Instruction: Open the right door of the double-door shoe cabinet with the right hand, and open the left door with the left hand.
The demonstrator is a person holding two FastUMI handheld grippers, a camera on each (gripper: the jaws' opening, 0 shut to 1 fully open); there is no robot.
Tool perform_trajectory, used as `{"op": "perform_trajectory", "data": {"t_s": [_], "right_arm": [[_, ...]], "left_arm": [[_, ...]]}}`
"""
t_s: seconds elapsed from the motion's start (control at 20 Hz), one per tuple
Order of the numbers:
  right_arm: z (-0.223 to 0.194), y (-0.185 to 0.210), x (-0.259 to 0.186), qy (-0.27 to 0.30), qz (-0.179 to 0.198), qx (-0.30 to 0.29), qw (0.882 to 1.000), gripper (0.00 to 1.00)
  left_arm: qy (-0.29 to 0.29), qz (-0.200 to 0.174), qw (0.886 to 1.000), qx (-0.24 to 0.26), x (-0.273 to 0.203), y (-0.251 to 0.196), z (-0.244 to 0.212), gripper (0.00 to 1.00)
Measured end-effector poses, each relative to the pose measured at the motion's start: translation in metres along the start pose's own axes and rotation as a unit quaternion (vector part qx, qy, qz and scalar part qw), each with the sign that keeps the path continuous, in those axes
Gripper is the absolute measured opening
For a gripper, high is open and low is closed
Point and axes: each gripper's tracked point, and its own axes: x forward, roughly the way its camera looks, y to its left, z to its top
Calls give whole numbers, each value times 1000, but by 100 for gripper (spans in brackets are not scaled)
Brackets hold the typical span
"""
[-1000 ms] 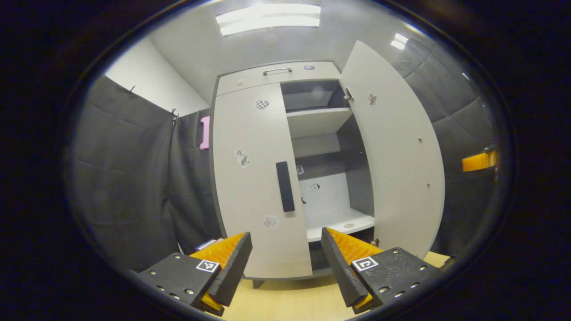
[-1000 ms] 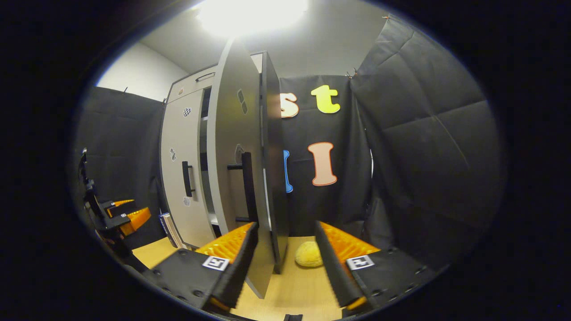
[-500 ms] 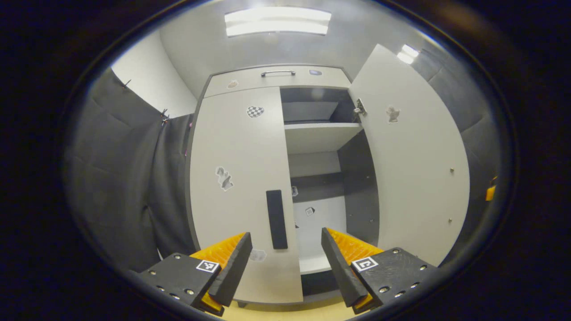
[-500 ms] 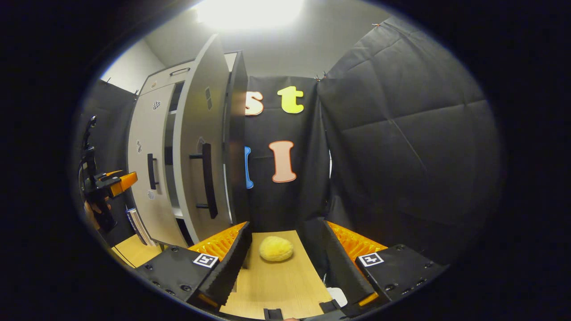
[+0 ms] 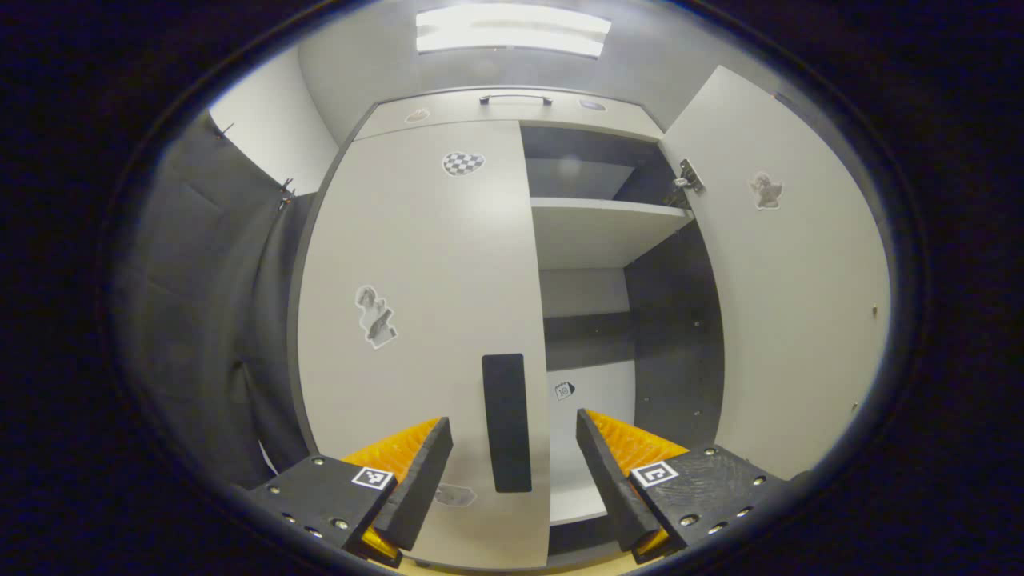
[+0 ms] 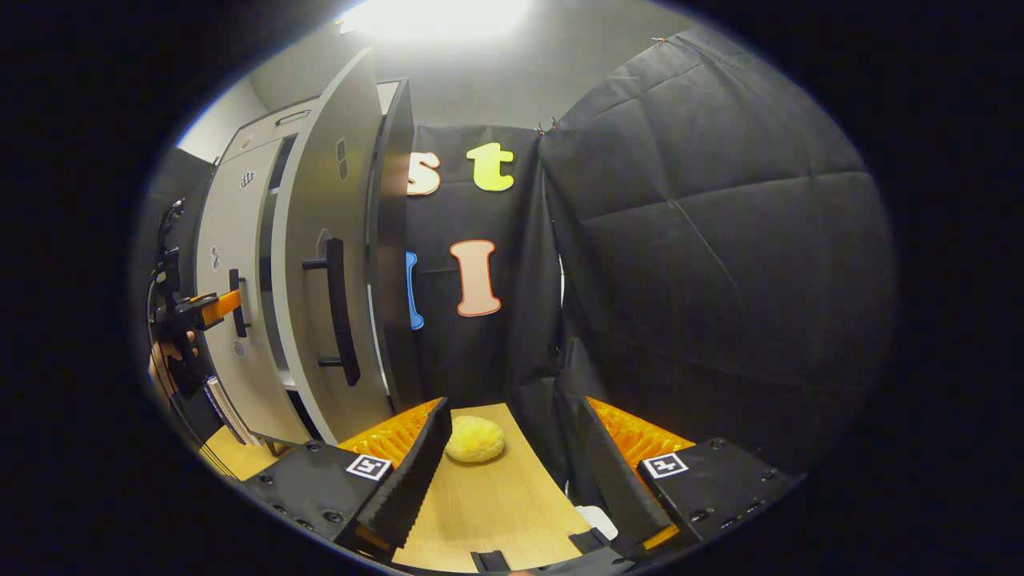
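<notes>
The pale shoe cabinet stands close in the left gripper view. Its left door (image 5: 416, 320) is closed, and the black vertical handle (image 5: 506, 422) sits just ahead, in line with the gap of my open left gripper (image 5: 512, 472). The right door (image 5: 792, 304) is swung wide, baring shelves (image 5: 600, 228). In the right gripper view the open right door (image 6: 320, 264) and its handle (image 6: 336, 312) are off to the left, and my right gripper (image 6: 508, 472) is open, holding nothing. The left gripper (image 6: 216, 306) shows there next to the left door's handle (image 6: 238, 302).
A yellow spongy lump (image 6: 475, 439) lies on the wooden surface (image 6: 496, 512) ahead of the right gripper. Black padded cloth (image 6: 704, 264) walls the right side. A top drawer with a metal handle (image 5: 515, 99) runs above the doors. Thin flat items (image 6: 224, 404) lean beside the cabinet base.
The left gripper has come nearer to the closed left door, its handle now lined up with the open fingers. The right gripper has drawn away rightward from the open right door.
</notes>
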Motion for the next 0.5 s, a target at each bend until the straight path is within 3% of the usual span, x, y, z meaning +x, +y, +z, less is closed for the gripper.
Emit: {"op": "perform_trajectory", "data": {"t_s": [0.15,0.2,0.3,0.4,0.5], "right_arm": [[-2,-1,0,7,-8,-6,1000,98],[-2,-1,0,8,-9,-8,1000,94],[-4,-1,0,11,-11,-9,1000,98],[-5,-2,0,15,-14,-12,1000,94],[-6,-4,0,18,-16,-16,1000,94]], "left_arm": [[15,-11,1000,-6,20,-1,-13,92],[20,-19,1000,-12,25,-3,-17,92],[21,-16,1000,-16,33,0,-20,89],[21,-7,1000,-12,36,7,-21,62],[23,-6,1000,-7,39,8,-23,57]]}}
